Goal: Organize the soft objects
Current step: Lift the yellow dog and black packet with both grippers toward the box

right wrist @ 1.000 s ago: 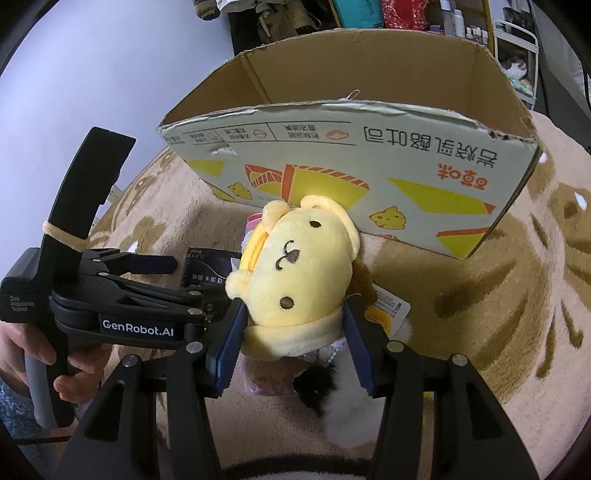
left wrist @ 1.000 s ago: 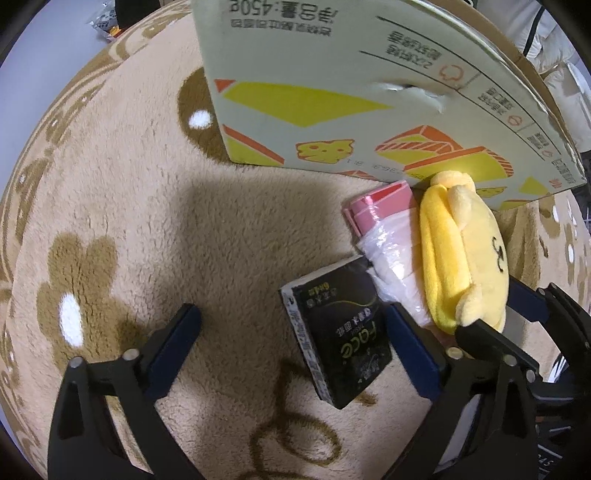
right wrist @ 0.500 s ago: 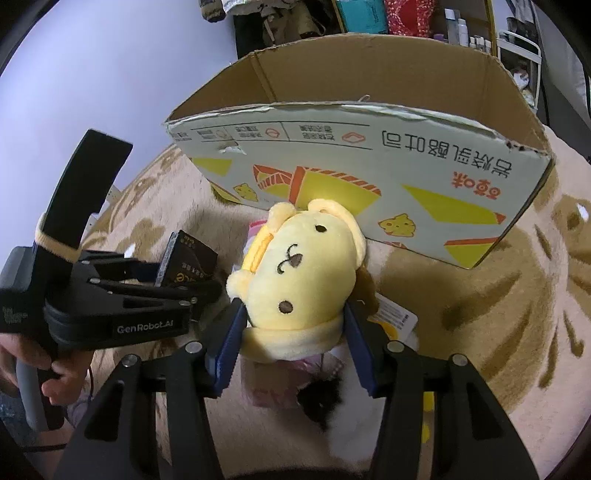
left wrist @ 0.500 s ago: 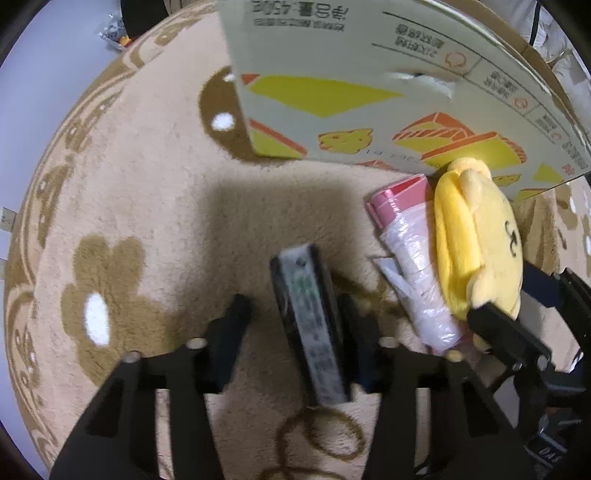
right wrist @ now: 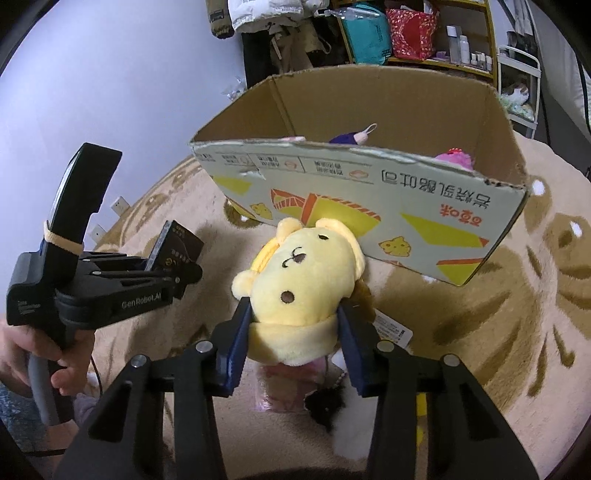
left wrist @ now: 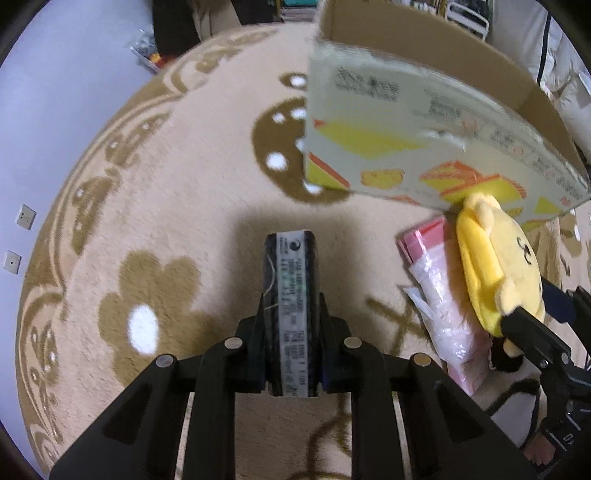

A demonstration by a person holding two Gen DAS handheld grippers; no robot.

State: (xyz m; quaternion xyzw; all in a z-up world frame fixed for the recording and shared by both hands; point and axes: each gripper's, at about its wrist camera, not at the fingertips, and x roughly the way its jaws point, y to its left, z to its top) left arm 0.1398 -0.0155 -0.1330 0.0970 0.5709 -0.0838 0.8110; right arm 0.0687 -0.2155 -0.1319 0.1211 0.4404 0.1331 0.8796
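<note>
My left gripper (left wrist: 291,321) is shut on a black tissue pack (left wrist: 291,295), held on edge above the rug; the pack also shows in the right wrist view (right wrist: 177,247). My right gripper (right wrist: 293,328) is shut on a yellow plush bear (right wrist: 303,291), lifted in front of the open cardboard box (right wrist: 369,192). The bear also shows in the left wrist view (left wrist: 495,269), next to the box (left wrist: 424,140). A purple plush (right wrist: 351,137) and a pink plush (right wrist: 454,158) lie inside the box.
A pink and clear plastic packet (left wrist: 439,295) lies on the beige patterned rug (left wrist: 166,192) under the bear. A black and white furry item (right wrist: 332,413) lies below my right gripper. Shelves with bags (right wrist: 388,33) stand behind the box.
My left gripper closed on the black tissue pack, turned it on edge and lifted it. My right gripper raised the yellow bear, so the inside of the box now shows.
</note>
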